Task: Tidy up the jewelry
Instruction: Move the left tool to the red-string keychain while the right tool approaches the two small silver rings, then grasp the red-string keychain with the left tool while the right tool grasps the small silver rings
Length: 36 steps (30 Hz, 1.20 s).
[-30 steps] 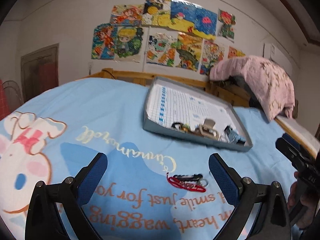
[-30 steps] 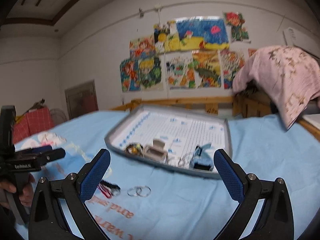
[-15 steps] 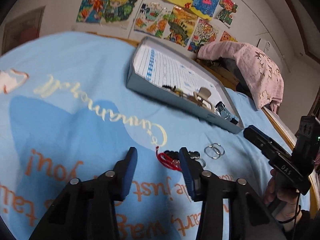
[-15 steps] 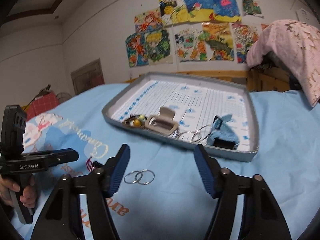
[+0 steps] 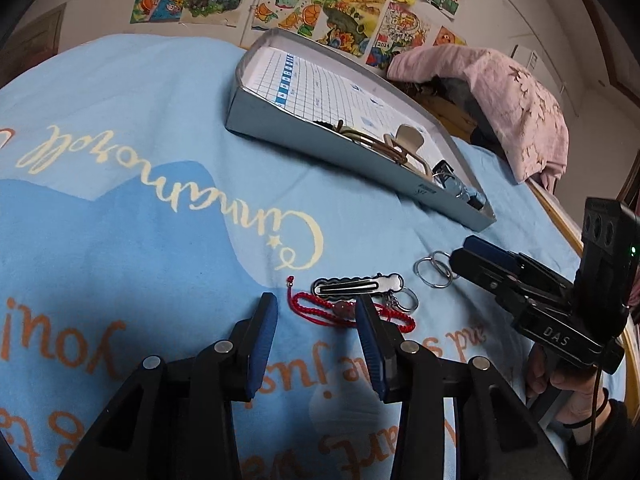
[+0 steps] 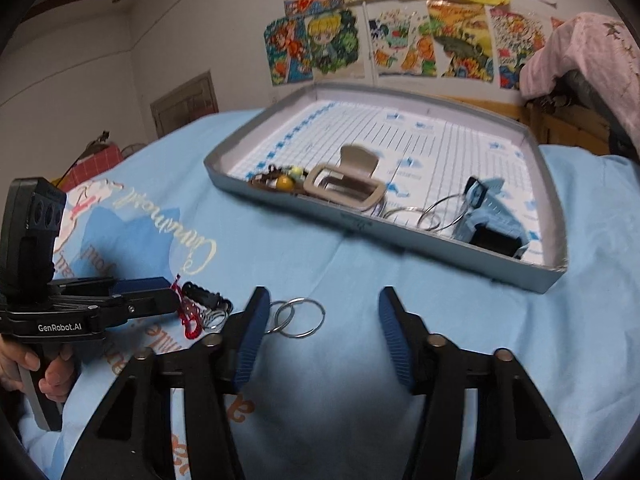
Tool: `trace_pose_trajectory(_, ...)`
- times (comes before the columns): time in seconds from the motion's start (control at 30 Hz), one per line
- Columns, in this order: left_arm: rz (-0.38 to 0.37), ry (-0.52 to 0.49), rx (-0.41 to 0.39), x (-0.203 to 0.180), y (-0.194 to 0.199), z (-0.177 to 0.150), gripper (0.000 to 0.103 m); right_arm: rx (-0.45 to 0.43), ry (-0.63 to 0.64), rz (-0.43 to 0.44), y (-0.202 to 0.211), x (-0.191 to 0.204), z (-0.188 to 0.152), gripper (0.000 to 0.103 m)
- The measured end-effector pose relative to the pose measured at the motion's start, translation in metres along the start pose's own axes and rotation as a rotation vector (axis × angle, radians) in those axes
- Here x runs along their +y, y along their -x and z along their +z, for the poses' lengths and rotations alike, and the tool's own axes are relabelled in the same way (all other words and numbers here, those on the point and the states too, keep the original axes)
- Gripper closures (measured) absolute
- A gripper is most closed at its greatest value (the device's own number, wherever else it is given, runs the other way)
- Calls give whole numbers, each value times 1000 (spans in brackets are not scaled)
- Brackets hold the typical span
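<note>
On the blue sheet lie a red cord bracelet [image 5: 316,307], a black hair clip [image 5: 358,284] and two linked silver rings [image 5: 434,268]. My left gripper [image 5: 315,303] hangs low over the bracelet, its jaws closing. The cord runs between the tips, and the pads do not press on it. My right gripper [image 6: 323,300] is also closing, with nothing between its fingers. The rings [image 6: 298,316] lie by its left fingertip. Behind stands a grey tray [image 6: 400,236] holding beads, a beige clip, rings and a blue item. The left gripper [image 6: 170,294] reaches the bracelet [image 6: 190,322] from the left.
The right gripper [image 5: 466,254] comes in from the right, held by a hand [image 5: 560,384]. A pink blanket [image 5: 500,92] hangs over a wooden frame behind the tray [image 5: 320,148]. Colourful pictures cover the wall. The printed blue sheet [image 5: 140,220] stretches left.
Both grippers have tipped down and sunk toward the sheet. Their jaws went from wide apart to much narrower. The bracelet and rings now lie right at the fingertips.
</note>
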<state>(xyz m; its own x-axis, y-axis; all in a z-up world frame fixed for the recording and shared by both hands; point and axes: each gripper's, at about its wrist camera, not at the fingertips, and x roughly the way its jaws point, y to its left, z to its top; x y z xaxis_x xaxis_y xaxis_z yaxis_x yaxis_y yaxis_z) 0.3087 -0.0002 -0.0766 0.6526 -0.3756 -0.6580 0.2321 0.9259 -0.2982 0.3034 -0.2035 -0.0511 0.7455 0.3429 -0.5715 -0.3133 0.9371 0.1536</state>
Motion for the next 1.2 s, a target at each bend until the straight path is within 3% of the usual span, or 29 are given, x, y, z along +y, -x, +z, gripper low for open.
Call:
trace_pose_trajectory(0.07,9,-2,7,-1,-1,0,74,21,10,4,-4,3,0,59)
trace_pose_trajectory(0.37,41,-13,30,-4,-8,1,77,82,38,-4,-14,11,-1,63)
trace_pose_trajectory(0.43,50,-15,30,-5,-9,1,82,85,41,0,-14,13,-1,73)
trace_pose_trajectory(0.57,51,-22,31,-5,-8,0,89,87,50,6,-15,15,-2,82)
trace_pose_trajectory(0.6,52,-25,31,-6,-8,0,95,88,52,6,-15,16,-2,84)
trace_pose_trajectory(0.77,37,-29,40,-6,-9,-1,99,80,53,6,-14,16,-3,97)
trace_pose_trajectory(1.2,1,-23,-57,-9,16,0,101,32,45,16,-5,12,-3,99)
